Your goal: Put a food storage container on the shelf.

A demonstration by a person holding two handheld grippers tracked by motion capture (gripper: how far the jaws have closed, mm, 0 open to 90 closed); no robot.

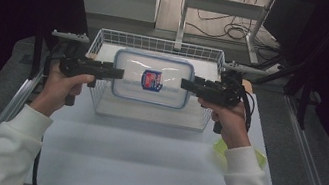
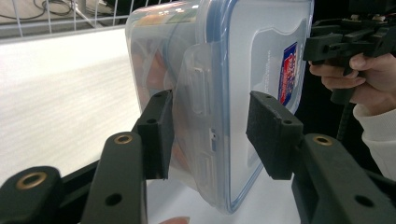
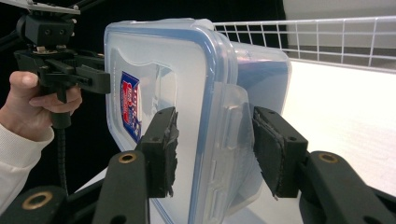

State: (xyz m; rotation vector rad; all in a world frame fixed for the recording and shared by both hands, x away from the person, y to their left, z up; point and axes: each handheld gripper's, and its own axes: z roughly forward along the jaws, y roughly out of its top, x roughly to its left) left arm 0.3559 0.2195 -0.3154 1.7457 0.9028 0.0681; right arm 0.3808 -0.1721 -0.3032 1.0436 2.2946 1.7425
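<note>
White table (image 1: 141, 159), both tools (image 1: 117, 72) (image 1: 185, 84) level, gripping container (image 1: 152, 79) ends

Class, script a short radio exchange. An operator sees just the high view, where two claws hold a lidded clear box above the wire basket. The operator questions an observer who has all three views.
Operator: From above I can't judge how the left claw sits on the box. What do you see?
Observer: It straddles the end latch, with one pad on the lid face and the other against the body underneath.
Operator: The lid glares white for me. Is anything inside?
Observer: Through the clear side wall, the left gripper view shows something orange-red. I can't tell what it is.
</note>
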